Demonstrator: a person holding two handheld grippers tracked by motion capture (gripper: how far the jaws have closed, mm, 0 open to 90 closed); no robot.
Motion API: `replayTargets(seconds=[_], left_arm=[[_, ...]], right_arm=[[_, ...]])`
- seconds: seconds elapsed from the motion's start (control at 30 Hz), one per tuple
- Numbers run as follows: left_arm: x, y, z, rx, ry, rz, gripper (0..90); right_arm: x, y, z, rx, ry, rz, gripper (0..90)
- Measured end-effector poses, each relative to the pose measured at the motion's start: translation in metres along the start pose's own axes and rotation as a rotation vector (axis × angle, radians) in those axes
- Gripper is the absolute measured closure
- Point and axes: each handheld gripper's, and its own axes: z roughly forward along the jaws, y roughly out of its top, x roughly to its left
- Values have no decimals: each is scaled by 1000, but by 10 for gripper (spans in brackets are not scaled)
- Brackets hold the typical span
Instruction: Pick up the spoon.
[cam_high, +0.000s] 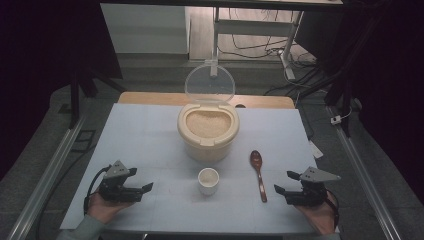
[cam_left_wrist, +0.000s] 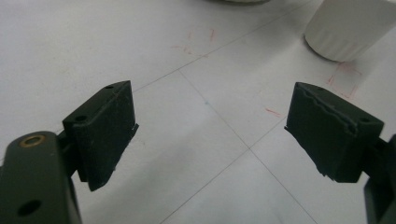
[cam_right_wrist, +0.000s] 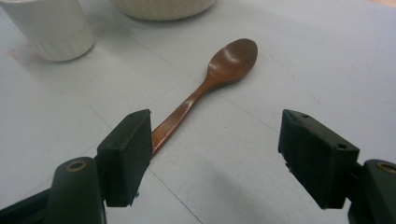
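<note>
The wooden spoon is seen lying flat on the bench right of the white cup, apparently untouched, while both the left gripper and right gripper are held with jaws apart and empty.

Spoon beside cup (rice container lid up).

spoon handle end behind fingers, cup top cropped

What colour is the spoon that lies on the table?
The spoon is reddish brown, glossy like lacquered wood. The right gripper view shows it best.
</note>
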Motion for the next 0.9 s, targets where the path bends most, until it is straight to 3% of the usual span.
replayTargets(seconds=[0.37, 0.9], left_arm=[[-1, 0, 1, 3, -1, 6, 145], [0, 0, 3, 13, 8, 11, 141]], right_arm=[[5, 3, 2, 11, 0, -15, 261], [10, 19, -2, 43, -10, 15, 279]])
